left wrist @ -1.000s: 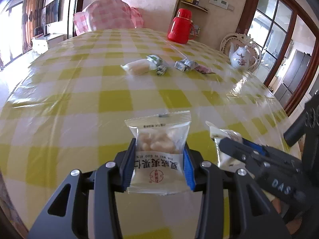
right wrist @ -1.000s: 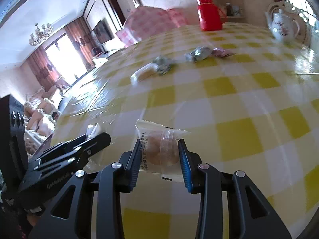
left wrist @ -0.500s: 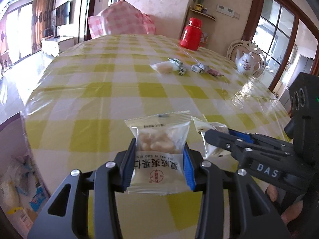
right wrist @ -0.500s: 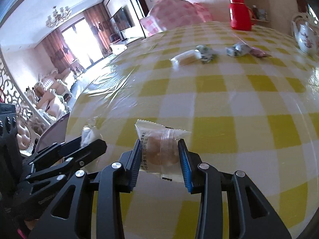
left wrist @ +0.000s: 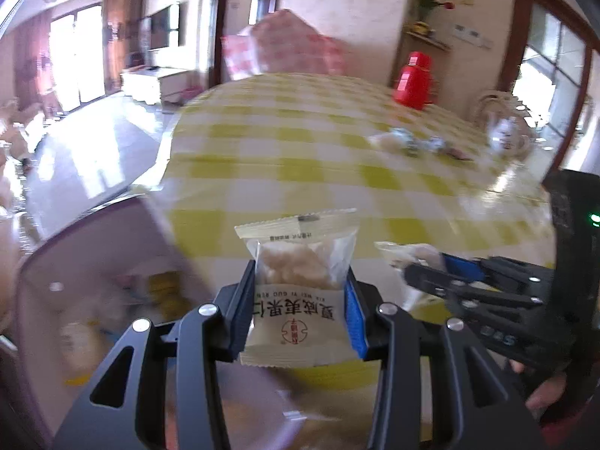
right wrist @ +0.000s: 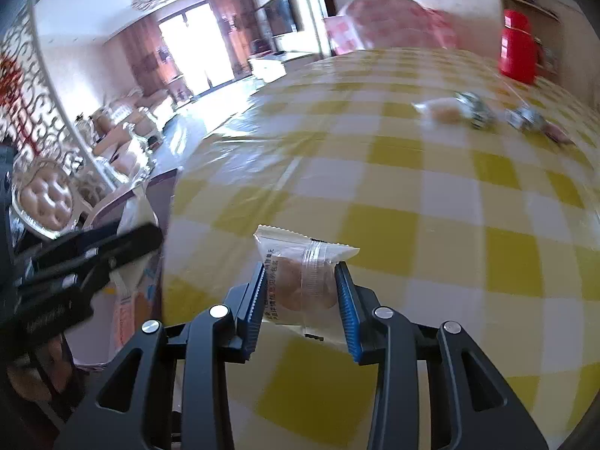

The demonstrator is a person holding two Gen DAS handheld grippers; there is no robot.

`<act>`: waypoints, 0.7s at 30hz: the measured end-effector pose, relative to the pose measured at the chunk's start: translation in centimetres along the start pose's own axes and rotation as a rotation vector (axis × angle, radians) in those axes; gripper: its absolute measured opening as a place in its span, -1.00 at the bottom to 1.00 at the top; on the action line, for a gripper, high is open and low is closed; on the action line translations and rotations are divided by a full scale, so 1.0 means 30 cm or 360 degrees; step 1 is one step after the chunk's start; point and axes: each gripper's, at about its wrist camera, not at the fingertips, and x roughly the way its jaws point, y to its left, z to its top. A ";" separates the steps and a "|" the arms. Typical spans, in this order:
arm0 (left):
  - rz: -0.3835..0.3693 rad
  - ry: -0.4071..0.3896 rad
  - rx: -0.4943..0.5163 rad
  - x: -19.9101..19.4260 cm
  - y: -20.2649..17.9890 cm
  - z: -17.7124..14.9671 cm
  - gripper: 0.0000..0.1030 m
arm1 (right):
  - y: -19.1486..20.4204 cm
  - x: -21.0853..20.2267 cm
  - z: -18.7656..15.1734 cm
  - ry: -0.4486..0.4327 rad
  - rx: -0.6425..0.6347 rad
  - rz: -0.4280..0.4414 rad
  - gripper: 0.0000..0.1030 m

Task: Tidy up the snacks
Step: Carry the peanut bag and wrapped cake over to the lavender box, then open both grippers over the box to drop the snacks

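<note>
My left gripper (left wrist: 298, 292) is shut on a clear snack packet (left wrist: 300, 285) with pale pieces and red print, held over the table's near left edge. My right gripper (right wrist: 300, 292) is shut on a clear packet with a round brown biscuit (right wrist: 302, 281), held above the yellow checked table (right wrist: 431, 195). The right gripper also shows at the right of the left wrist view (left wrist: 423, 266), and the left gripper at the left of the right wrist view (right wrist: 146, 232). Several wrapped snacks (right wrist: 468, 110) lie far across the table.
A purple-rimmed box (left wrist: 93, 300) with blurred packets inside stands below the table's left edge. A red thermos (left wrist: 412, 82) and a white teapot (left wrist: 506, 138) stand at the table's far side. A pink checked cushion (left wrist: 285, 48) is behind the table.
Both grippers have drawn back and swung left toward the table's edge with their packets held. The purple box has come into the left wrist view.
</note>
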 end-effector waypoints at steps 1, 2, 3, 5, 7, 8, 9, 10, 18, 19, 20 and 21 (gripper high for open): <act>0.0046 0.0011 -0.0004 -0.003 0.032 -0.001 -0.18 | 0.029 0.012 0.003 0.0014 -0.0026 0.0021 -0.29; 0.0078 0.0018 -0.0008 -0.005 0.056 0.000 -0.18 | 0.052 0.019 0.004 0.0022 -0.0047 0.0031 -0.29; 0.0123 0.0027 -0.0016 -0.008 0.088 0.000 -0.18 | 0.080 0.028 0.007 0.0030 -0.0076 0.0044 -0.29; 0.0238 0.0060 -0.0010 -0.011 0.163 0.002 -0.18 | 0.151 0.046 0.010 0.0050 -0.0139 0.0082 -0.29; 0.0322 0.0071 -0.0027 -0.022 0.228 0.006 -0.17 | 0.225 0.065 0.007 0.0076 -0.0206 0.0124 -0.29; 0.0381 0.0086 -0.0036 -0.028 0.273 0.010 -0.15 | 0.275 0.078 0.004 0.0090 -0.0255 0.0148 -0.29; 0.0456 0.0099 -0.0046 -0.037 0.319 0.013 -0.15 | 0.317 0.092 -0.001 0.0108 -0.0302 0.0171 -0.29; 0.0514 0.0109 -0.0058 -0.041 0.358 0.015 -0.15 | 0.358 0.105 -0.006 0.0125 -0.0344 0.0196 -0.29; 0.0838 0.0170 -0.0167 -0.072 0.520 0.011 0.81 | 0.478 0.107 -0.011 0.0088 -0.0380 0.0446 0.37; 0.0836 0.0158 -0.0175 -0.075 0.520 0.013 0.83 | 0.440 0.090 0.003 0.0071 -0.0322 0.0442 0.37; 0.0824 0.0135 -0.0182 -0.076 0.512 0.016 0.85 | 0.401 0.070 0.014 0.0052 -0.0265 0.0447 0.37; 0.0808 0.0117 -0.0185 -0.077 0.499 0.017 0.86 | 0.352 0.047 0.027 0.0028 -0.0199 0.0448 0.37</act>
